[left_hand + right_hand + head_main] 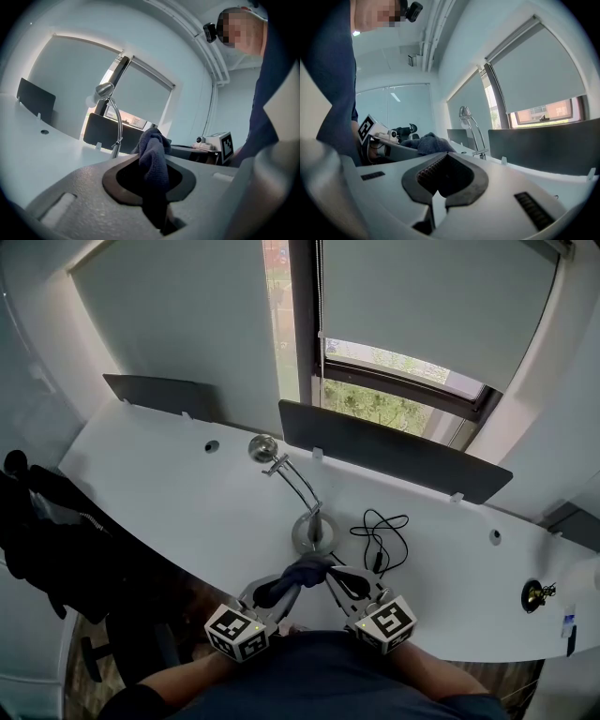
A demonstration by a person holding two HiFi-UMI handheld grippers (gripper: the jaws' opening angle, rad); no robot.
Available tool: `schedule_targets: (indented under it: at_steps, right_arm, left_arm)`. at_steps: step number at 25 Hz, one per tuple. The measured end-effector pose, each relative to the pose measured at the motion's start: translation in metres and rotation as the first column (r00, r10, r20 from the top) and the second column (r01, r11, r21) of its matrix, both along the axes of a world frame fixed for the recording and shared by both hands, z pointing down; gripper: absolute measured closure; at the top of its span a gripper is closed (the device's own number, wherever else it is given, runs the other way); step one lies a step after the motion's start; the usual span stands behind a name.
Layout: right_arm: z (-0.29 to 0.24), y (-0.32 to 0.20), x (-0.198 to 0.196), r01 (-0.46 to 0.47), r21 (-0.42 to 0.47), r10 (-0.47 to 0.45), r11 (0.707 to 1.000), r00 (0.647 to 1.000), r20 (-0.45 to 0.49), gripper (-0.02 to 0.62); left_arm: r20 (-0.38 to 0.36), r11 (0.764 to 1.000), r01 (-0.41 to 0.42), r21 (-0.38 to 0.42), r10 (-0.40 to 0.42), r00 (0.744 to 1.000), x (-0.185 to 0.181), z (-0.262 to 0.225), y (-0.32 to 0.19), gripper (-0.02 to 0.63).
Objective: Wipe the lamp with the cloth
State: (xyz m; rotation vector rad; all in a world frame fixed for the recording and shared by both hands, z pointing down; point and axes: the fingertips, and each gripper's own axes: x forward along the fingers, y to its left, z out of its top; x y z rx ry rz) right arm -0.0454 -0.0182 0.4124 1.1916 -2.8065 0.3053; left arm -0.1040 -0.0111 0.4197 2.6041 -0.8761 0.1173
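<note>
The white counter [169, 493] curves across below the window. A lamp [310, 532] stands on its round base near the front edge, its thin arm leaning back and left to a small head. Just right of the base, a black cable [380, 542] lies in loose loops. Two dark panels [394, 451] stand upright along the back edge. A round hole [212, 446] sits at the left, another at the right, and a small dark fitting [536, 594] at the far right.

The lamp [312, 531] stands mid-desk [178, 493], its head leaning far and left. A cable [380, 542] lies just right of its base. The cloth [307, 569] sits near of the base, in the left tongs [292, 583], with the right tongs [336, 579] just right of it.
</note>
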Motion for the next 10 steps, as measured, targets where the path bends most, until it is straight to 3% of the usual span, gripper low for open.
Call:
schedule_targets:
  at_steps: [10]
  right_arm:
    - [-0.0042, 0.0022, -0.0063, 0.007, -0.002, -0.007, 1.0, 1.0, 0.0, 0.586]
  left_arm:
    - [-0.008, 1.0, 0.003, 0.009, -0.002, 1.0, -0.005, 0.0, 0.0025, 0.548]
